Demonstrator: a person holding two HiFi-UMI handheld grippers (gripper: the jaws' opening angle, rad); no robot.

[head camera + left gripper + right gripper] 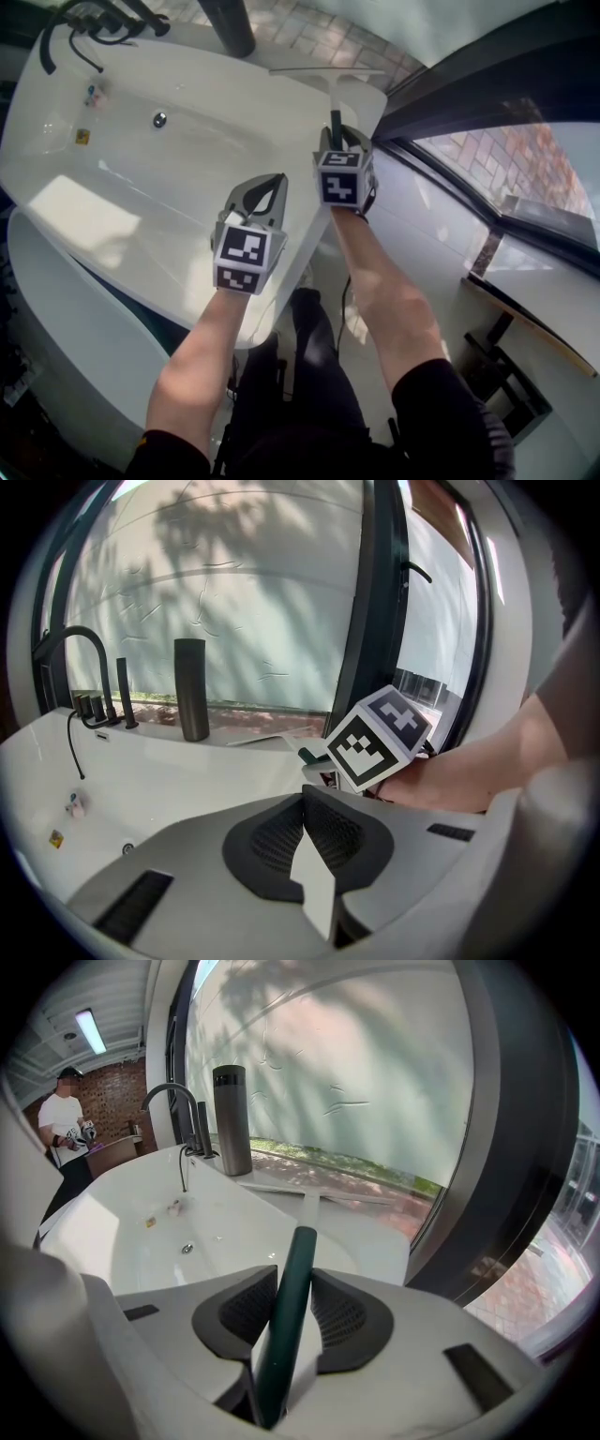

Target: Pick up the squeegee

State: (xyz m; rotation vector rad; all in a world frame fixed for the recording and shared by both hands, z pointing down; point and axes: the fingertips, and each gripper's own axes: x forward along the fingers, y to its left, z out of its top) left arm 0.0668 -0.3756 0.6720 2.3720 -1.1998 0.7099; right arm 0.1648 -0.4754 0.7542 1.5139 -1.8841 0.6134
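The squeegee [328,75] lies on the far right corner of the tub [141,197]. Its blade sits crosswise on the rim and its dark green handle points back toward the person. The right gripper [339,141] is on that handle: in the right gripper view the handle runs up between the two pads, and both look closed against it.

The hold looks to be well back from the blade, so I'd expect the blade end to droop once it leaves the rim. I'd keep the squeeze firm and raise it straight up. That lifts the rubber edge clean off instead of scraping it along the rim. I'd also keep it clear of the dark cylinder [225,23] standing at about 11 o'clock from the gripper.

The left gripper [267,192] hangs over the near rim at about 8 o'clock from the right one. Its jaws are together with nothing between them. It is best left there, out of the way.

The tub looks dry from here. Inside I can see the drain [159,119] and two small bits toward the tap [94,19] end, at about 10 o'clock from the drain. They are too small to tell what they are.
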